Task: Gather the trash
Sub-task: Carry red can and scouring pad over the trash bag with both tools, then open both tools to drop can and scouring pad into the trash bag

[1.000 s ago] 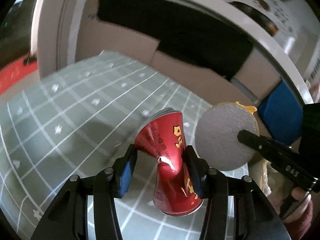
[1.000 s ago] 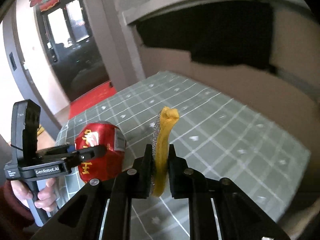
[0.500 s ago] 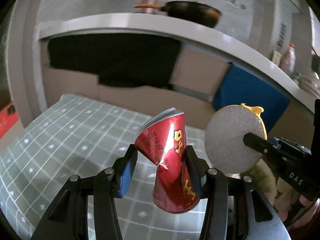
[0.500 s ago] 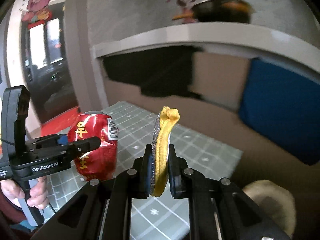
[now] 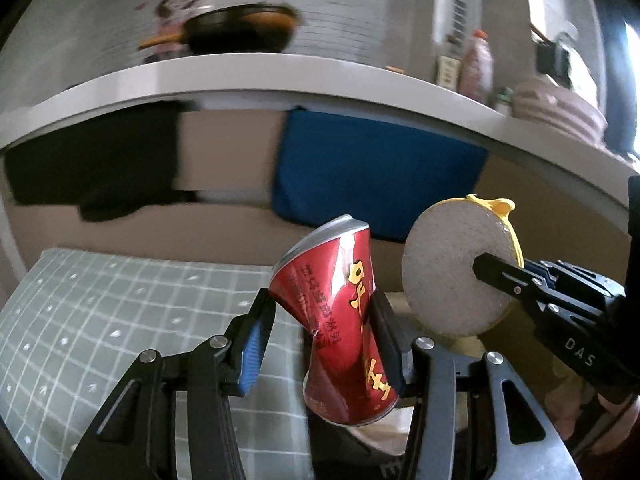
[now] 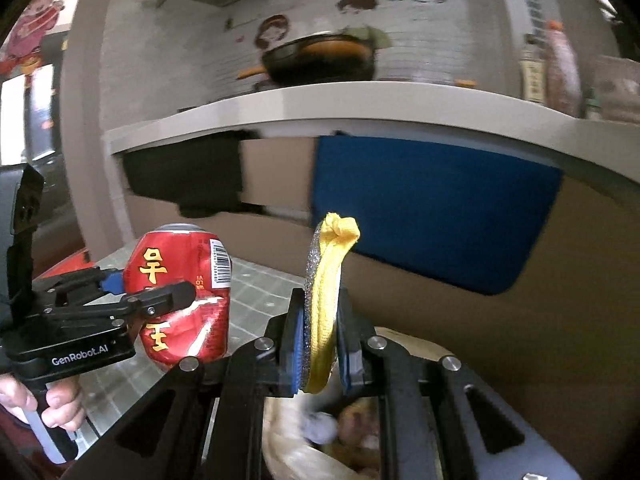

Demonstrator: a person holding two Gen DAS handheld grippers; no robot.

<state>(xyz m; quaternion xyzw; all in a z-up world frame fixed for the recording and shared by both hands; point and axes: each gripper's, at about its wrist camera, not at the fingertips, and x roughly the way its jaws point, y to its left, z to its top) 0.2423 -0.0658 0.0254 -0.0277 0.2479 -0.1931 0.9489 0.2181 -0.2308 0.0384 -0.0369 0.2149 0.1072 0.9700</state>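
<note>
A grey-green checked cloth [image 5: 120, 320] covers the surface. Behind it a pale shelf [image 5: 280, 76] carries a dark pan [image 5: 240, 34] and bottles [image 5: 476, 64]; below hang a black cloth [image 5: 92, 168] and a blue cloth [image 5: 372, 172]. Cartoon stickers [image 6: 276, 32] mark the white tiled wall.

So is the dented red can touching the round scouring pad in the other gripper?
Apart. The left wrist view shows brown background between the red can and the scouring pad.

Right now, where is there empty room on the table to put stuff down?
The checked tablecloth left of the crushed red can looks bare to its far edge. It is crowded on the right: the round scrubber and a bin beneath.
</note>
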